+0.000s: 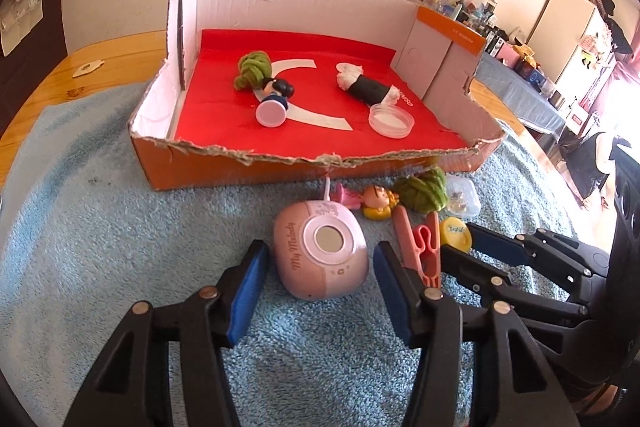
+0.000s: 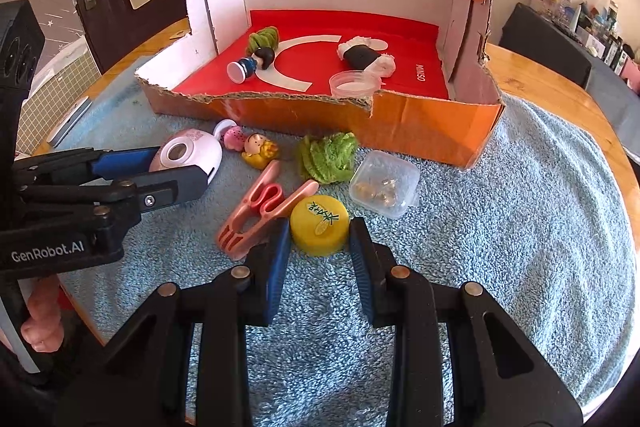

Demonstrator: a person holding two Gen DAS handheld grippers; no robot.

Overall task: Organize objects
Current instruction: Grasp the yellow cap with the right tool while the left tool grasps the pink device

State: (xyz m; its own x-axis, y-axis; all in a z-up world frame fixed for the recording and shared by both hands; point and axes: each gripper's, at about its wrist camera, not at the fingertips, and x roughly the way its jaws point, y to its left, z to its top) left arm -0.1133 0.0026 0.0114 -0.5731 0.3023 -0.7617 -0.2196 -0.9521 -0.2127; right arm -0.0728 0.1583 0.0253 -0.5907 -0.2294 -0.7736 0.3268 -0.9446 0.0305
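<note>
My left wrist view sits low and close over the blue towel point(image 1: 100, 227), angled down toward the orange cardboard box point(image 1: 240, 167) at the far side. My right wrist view looks from further right, equally near. Both share the box and the pink clip point(image 2: 260, 215).

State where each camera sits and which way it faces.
Left wrist: rides on the left gripper, facing forward and down at the pink device between its open jaws. The right gripper shows at the right.
Right wrist: rides on the right gripper, facing forward and down at the yellow cap it is shut on. The left gripper and a hand show at the left.
Shared: orange box, blue towel, pink device, yellow cap, pink clip.
</note>
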